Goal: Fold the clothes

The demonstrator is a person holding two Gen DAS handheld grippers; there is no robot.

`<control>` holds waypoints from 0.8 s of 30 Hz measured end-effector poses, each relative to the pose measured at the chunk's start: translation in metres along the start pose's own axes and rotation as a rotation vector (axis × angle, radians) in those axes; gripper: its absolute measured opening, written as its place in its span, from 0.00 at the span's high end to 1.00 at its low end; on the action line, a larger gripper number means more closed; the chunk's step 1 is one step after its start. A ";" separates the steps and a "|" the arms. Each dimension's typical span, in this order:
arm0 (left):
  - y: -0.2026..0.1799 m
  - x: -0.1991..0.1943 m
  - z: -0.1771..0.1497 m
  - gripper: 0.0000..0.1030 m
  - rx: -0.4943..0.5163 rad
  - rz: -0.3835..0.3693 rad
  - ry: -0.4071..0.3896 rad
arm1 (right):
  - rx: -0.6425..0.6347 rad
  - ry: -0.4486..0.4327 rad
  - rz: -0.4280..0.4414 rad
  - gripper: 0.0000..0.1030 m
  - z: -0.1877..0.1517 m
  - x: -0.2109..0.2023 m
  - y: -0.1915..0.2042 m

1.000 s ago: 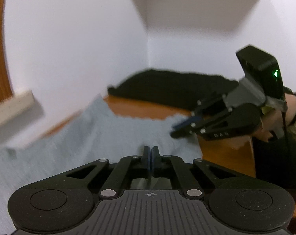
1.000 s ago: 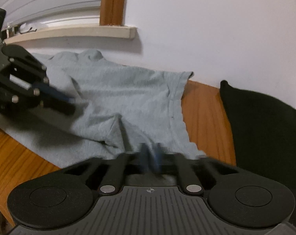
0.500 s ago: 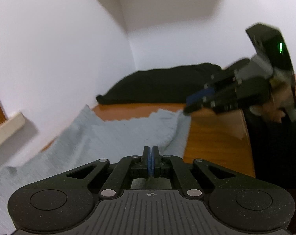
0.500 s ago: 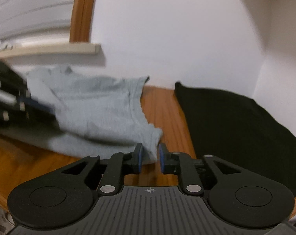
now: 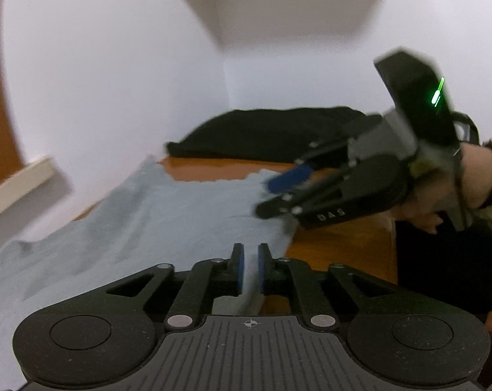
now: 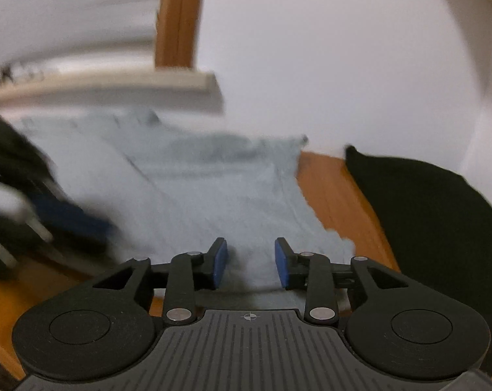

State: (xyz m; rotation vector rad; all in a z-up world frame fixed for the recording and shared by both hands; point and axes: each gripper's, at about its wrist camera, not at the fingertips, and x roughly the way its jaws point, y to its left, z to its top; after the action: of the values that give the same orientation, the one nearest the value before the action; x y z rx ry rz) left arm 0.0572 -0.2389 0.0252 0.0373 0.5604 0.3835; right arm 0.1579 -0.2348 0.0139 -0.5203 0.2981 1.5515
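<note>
A light grey-blue shirt (image 5: 154, 215) lies spread on a wooden table (image 5: 343, 244); it also shows in the right wrist view (image 6: 213, 189). My left gripper (image 5: 250, 268) is slightly open over the shirt's near edge, with cloth showing in the narrow gap. My right gripper (image 6: 251, 262) is open and empty just above the shirt's near edge. It also shows in the left wrist view (image 5: 272, 195), held in a hand at the right. The left gripper appears blurred at the left of the right wrist view (image 6: 50, 221).
A folded black garment (image 5: 272, 133) lies at the far end of the table by the wall corner, also in the right wrist view (image 6: 425, 202). A pale window ledge (image 6: 109, 88) and wooden frame (image 6: 177, 16) stand behind the shirt. White walls close in.
Both grippers have opened: the left from shut to a narrow gap, the right much wider. The right gripper has come down onto the shirt's edge. Both views are blurred by motion.
</note>
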 end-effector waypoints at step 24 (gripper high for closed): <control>0.190 -0.280 -0.166 0.56 -0.484 0.575 0.068 | -0.137 -0.033 0.276 0.55 0.037 0.021 0.134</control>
State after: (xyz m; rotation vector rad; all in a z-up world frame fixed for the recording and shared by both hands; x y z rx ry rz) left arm -0.3136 -0.1765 0.0535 -0.2868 0.5052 1.0755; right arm 0.0201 -0.2061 0.0181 -0.5771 0.2468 1.8561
